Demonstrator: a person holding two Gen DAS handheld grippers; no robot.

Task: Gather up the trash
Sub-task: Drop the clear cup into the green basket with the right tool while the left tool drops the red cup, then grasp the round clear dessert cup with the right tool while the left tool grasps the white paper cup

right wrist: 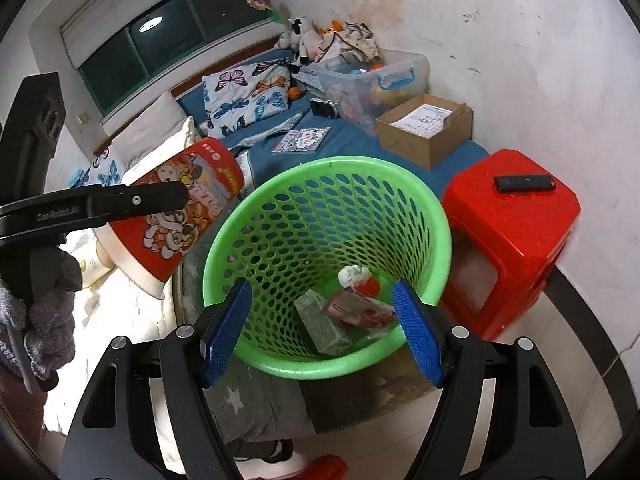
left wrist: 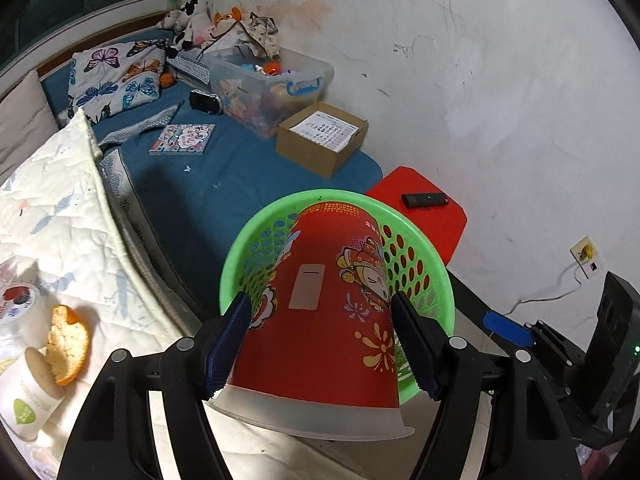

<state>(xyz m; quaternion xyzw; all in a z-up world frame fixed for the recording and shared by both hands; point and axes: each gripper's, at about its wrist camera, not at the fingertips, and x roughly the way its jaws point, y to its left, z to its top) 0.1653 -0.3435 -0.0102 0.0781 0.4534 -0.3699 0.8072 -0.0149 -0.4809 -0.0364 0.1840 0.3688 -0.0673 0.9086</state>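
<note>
My left gripper (left wrist: 320, 304) is shut on a red printed paper cup (left wrist: 320, 320), held tilted with its white rim toward the camera. The cup hangs just over the near rim of a green mesh waste basket (left wrist: 248, 240). In the right wrist view the same cup (right wrist: 188, 200) sits left of the basket (right wrist: 328, 164), with one black left finger (right wrist: 152, 200) across it. My right gripper (right wrist: 320, 292) stands open above the basket's near rim, with nothing between its pads. Inside the basket lie a grey carton (right wrist: 324, 320), a wrapper (right wrist: 360, 308) and crumpled white tissue (right wrist: 352, 274).
A red stool (right wrist: 508, 216) with a black remote (right wrist: 524, 183) stands right of the basket, by the wall. On the white quilt lie an orange peel (left wrist: 66, 344), a white bottle (left wrist: 28, 404) and a small tub (left wrist: 18, 300). A cardboard box (left wrist: 320, 140) and a clear bin (left wrist: 272, 80) rest on the bed.
</note>
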